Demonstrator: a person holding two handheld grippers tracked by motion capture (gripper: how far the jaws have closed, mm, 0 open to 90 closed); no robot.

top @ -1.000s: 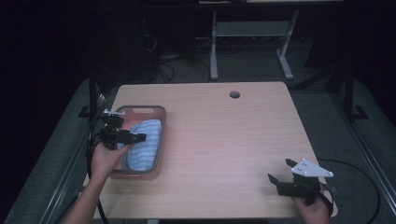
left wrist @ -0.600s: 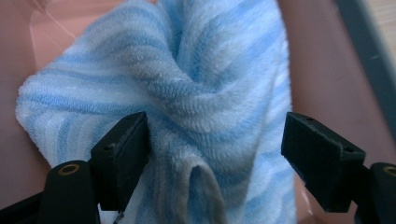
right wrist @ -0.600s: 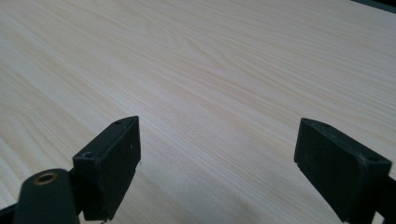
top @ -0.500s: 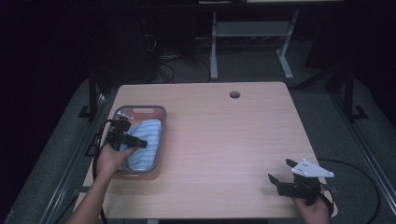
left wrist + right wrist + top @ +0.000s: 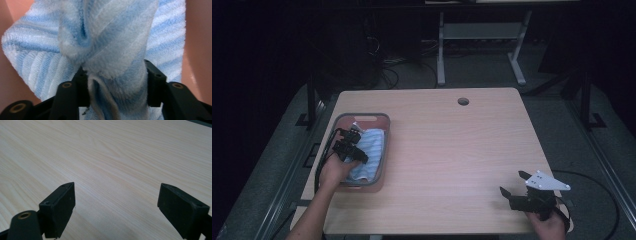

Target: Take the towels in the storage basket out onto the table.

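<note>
A blue-and-white striped towel (image 5: pixel 373 142) lies in a grey-rimmed pinkish basket (image 5: pixel 363 117) at the table's left side. My left gripper (image 5: pixel 358 153) reaches down into the basket from its near left. Its jaws have just been closing, and a bunched fold of the towel (image 5: pixel 112 37) is pinched between the black pads (image 5: pixel 155 82) of the left gripper (image 5: pixel 116 82). At the table's near right corner my right gripper (image 5: pixel 511 182) rests low over the wood. In its own view the right gripper (image 5: pixel 116 202) stands open over bare table with nothing between its jaws.
The light wooden table (image 5: pixel 452 150) has a round cable hole (image 5: pixel 463 101) near its far edge. Black cables trail from both grippers. A white desk frame (image 5: pixel 482 45) stands on the dark floor beyond the table.
My left gripper has sunk into the basket and its jaws have closed from wide onto the towel. The right gripper has stayed in place.
</note>
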